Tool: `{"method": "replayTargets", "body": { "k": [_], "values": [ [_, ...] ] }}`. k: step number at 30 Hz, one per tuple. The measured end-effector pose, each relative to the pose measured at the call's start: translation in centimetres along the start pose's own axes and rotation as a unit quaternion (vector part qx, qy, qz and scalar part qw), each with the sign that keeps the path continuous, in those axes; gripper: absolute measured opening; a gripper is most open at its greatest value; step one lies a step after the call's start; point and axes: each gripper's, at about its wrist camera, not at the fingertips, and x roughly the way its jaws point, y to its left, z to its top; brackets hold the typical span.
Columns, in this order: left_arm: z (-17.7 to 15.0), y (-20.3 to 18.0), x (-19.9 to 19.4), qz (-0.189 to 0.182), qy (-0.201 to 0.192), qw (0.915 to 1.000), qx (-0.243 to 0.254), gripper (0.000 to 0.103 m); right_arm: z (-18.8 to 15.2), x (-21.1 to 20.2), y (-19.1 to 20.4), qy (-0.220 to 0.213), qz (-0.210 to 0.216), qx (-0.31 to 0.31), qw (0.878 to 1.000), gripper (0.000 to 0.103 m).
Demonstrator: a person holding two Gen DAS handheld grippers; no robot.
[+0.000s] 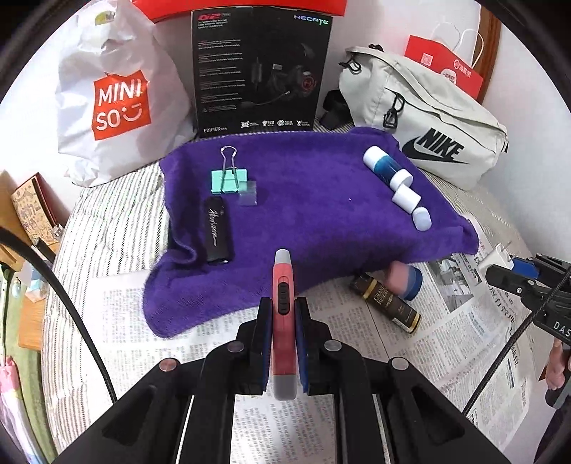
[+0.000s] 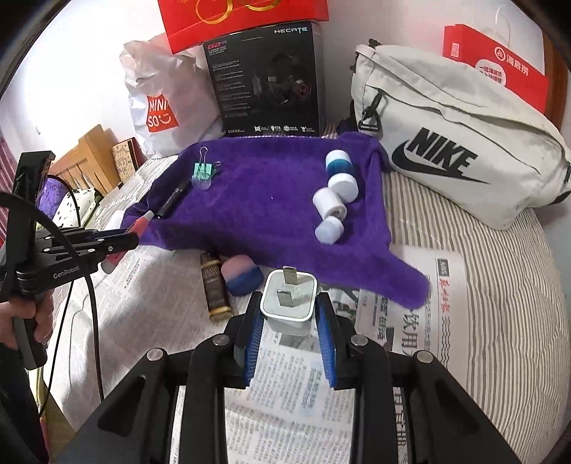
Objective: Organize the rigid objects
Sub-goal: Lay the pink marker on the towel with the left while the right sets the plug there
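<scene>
Cut off by the top edge of both wrist views: red box (image 2: 242,21) atop the black headset box (image 1: 260,71). Blurred beyond telling in the left view: small clear item (image 1: 248,194) beside the green binder clip (image 1: 228,180). Partly hidden under the purple towel (image 2: 264,210): pink-and-blue eraser (image 2: 241,278). Cropped at lower left of the right view: a hand (image 2: 39,321).

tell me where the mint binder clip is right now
The mint binder clip lies on the purple towel's far left part, just beyond the black lighter.
</scene>
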Motion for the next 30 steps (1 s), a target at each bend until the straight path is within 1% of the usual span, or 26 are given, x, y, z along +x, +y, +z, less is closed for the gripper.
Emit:
{"method": "replayTargets", "body": {
  "k": [7,12,20,25,30],
  "values": [
    [1.6,1.3,0.0,0.002,-0.001,0.9999,-0.012,0.012,2.3,0.6,0.3,-0.004,-0.001,-0.008,1.000,0.029],
    [2.9,2.0,0.9,0.000,0.004,0.9999,-0.012,0.012,3.6,1.6,0.1,0.001,0.000,-0.009,1.000,0.029],
    [4.6,2.9,3.1,-0.010,0.011,0.9995,-0.028,0.012,5.8,3.6,0.1,0.014,-0.001,-0.020,1.000,0.029],
    [5.1,3.6,4.8,-0.007,0.023,0.9991,-0.034,0.012,7.2,5.0,-0.2,0.016,-0.001,-0.021,1.000,0.029],
    [5.5,4.0,6.4,-0.005,0.036,0.9987,-0.035,0.012,7.9,6.5,-0.6,0.023,-0.002,-0.019,1.000,0.029]
  ]
}}
